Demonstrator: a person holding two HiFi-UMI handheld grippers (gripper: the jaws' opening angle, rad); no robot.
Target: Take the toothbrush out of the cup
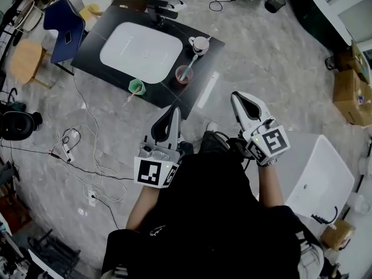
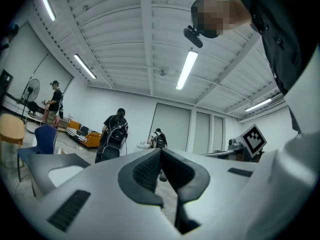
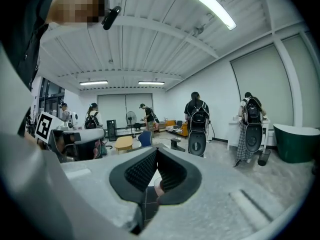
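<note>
Head view: nothing is done yet. The toothbrush [image 1: 192, 62] is sitting in the pink cup [image 1: 185, 74] on the table [image 1: 99, 45], and we are holding the left gripper [image 1: 174, 109] and right gripper [image 1: 238, 97] clenched, empty, well apart from it.

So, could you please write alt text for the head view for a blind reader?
Seen from above, a person in black holds the shut left tongs and shut right tongs, both empty, short of a black table with a white basin. On it a translucent pink cup holds a pale toothbrush, near a green cup.
</note>
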